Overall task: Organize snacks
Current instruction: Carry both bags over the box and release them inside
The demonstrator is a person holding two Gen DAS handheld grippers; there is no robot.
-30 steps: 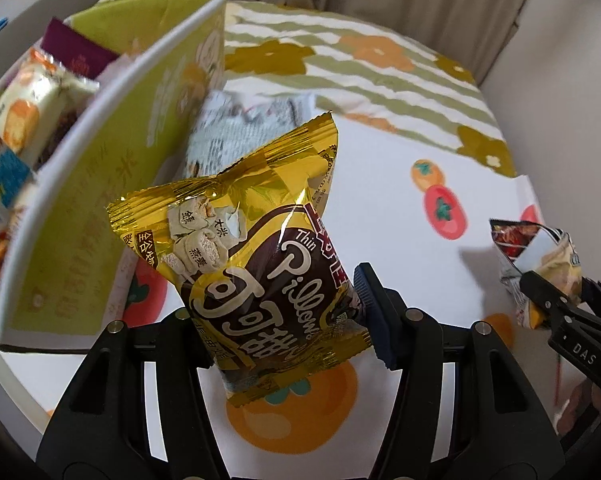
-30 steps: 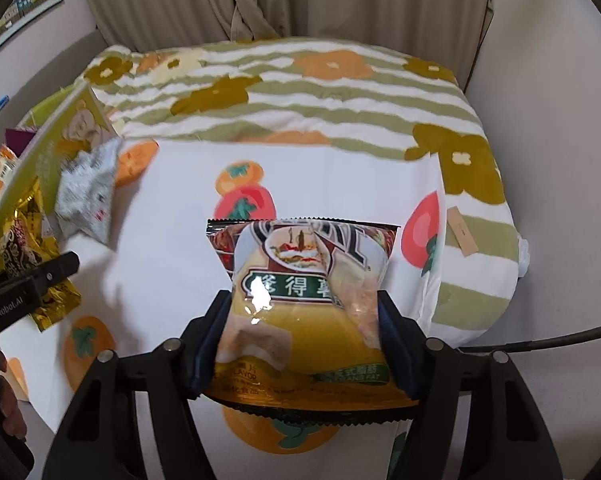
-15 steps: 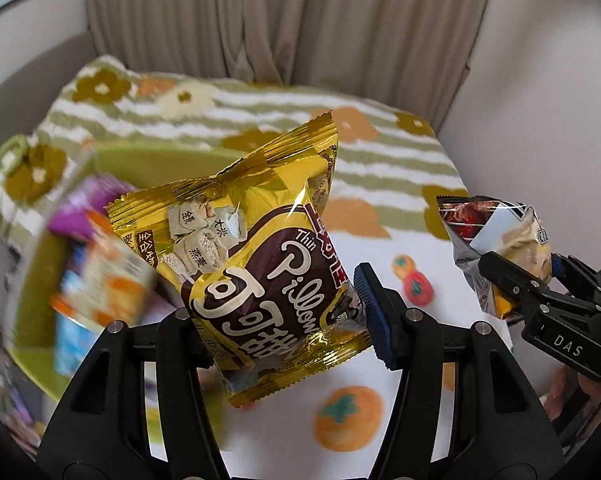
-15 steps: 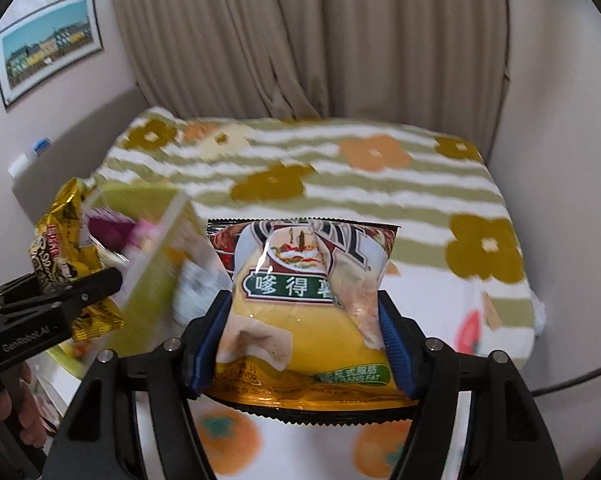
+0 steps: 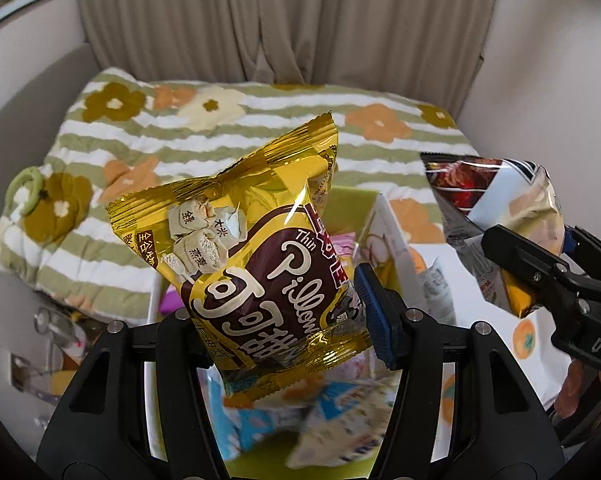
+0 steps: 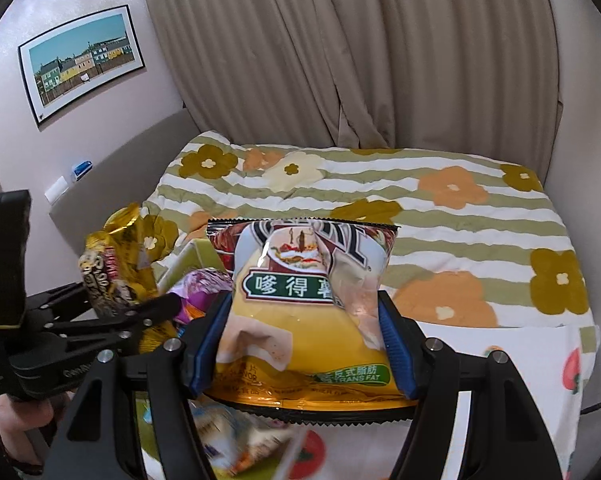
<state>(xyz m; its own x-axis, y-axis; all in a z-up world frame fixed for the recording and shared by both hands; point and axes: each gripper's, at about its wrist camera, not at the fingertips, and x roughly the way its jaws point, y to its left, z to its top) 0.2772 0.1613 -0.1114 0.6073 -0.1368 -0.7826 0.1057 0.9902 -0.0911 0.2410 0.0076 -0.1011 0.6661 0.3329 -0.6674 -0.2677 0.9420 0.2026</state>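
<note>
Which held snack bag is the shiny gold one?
The cocoa bag in the left gripper; the right gripper's chip bag is yellow and red.

My left gripper (image 5: 274, 316) clamps a gold snack bag (image 5: 256, 256) printed "Thin Pillows" with large brown-field characters 可可甜; the cereal pieces pictured on it carry 全麦, 大米 and 燕麦. My right gripper (image 6: 302, 344) clamps a yellow chip bag (image 6: 304, 308) whose green banner reads 哆得馨, with "TRANS FAT" and "FLAVOR" near its lower edge. "DAS" stands on my right gripper's body in the left view; "GenR…" shows on my left gripper's body in the right view.
</note>
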